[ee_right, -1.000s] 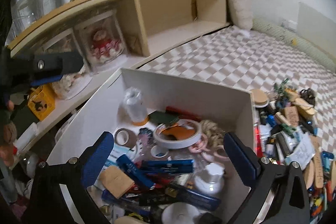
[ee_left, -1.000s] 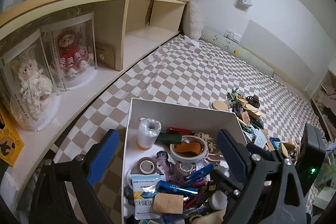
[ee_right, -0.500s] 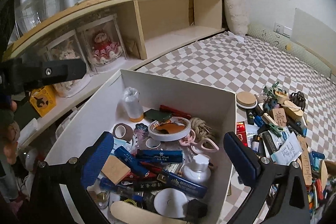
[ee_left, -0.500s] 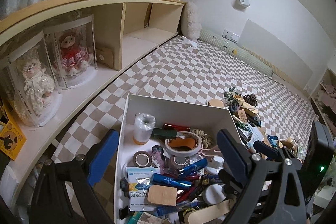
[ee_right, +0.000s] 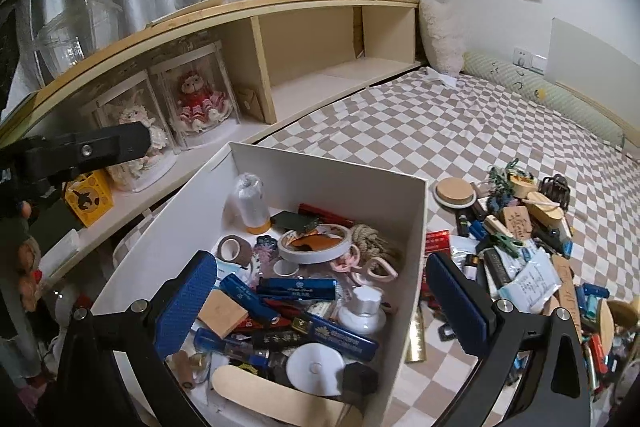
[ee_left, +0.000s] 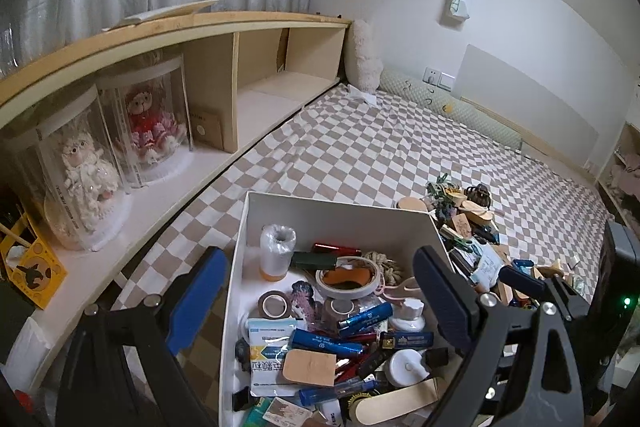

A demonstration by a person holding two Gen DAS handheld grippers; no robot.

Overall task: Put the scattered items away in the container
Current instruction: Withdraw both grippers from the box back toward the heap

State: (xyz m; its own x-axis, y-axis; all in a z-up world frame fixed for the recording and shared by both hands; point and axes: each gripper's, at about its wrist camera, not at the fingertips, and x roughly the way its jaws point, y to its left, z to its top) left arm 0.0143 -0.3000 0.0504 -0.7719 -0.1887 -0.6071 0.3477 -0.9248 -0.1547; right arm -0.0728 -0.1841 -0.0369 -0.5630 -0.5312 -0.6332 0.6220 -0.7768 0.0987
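Observation:
A white cardboard box [ee_left: 340, 205] [ee_right: 328, 163] sits on the checked bedcover, holding a tape roll [ee_left: 348, 277], a wrapped roll [ee_left: 277, 251], blue tubes and several other small items. To its right lies a pile of scattered items [ee_left: 472, 227] [ee_right: 516, 239]. My left gripper [ee_left: 318, 253] hovers above the box's near left part, its jaws opening with nothing between them. My right gripper [ee_right: 320, 261] hangs open and empty over the box's near half. One black finger of the left gripper [ee_right: 84, 151] shows at the left of the right wrist view.
A long wooden shelf [ee_left: 248, 27] runs along the left, with two dolls in clear cases [ee_left: 152, 123] and a yellow carton [ee_left: 32, 267]. A fluffy pillow [ee_left: 362, 59] and a bolster lie against the far wall. The checked cover [ee_left: 380, 147] stretches beyond the box.
Both grippers have drawn back and slightly up from the box, so more of its contents and near side shows. The left jaws stand a little wider.

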